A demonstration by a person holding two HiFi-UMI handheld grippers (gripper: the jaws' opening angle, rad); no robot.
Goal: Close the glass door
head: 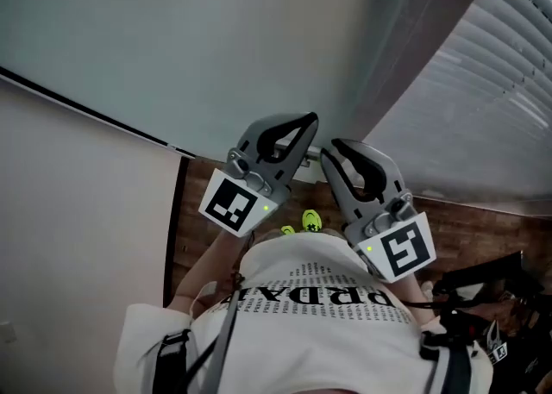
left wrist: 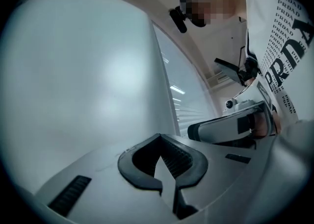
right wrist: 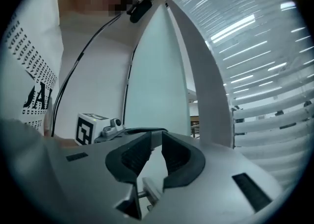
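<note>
**A:** Where's the door?

**B:** The door (head: 172, 39) is a frosted, pale pane filling the upper left of the head view. A black strip runs along its edge where it meets the white wall (head: 78, 211). A grey frame (head: 414, 47) slants up its other side, with blinds (head: 509, 65) just beyond.

**A:** And the grippers?

**B:** They sit side by side in front of the person's white shirt (head: 319, 297), above the wood floor (head: 483, 220). Both point at the pane, close to the frame.

**A:** What about the left one?

**B:** The left gripper (head: 311, 120) has its jaw tips pressed together with nothing between them. In its own view the pane fills everything ahead, and the other gripper lies just to its right.

**A:** And the right?

**B:** The right gripper (head: 330, 150) is narrow, with only a thin slit between the tips. Nothing is held, and only pale pane shows through the slit.

**A:** Is either one touching the glass?

**B:** I can't tell. They are near it, tips toward it, but no view shows contact.
</note>
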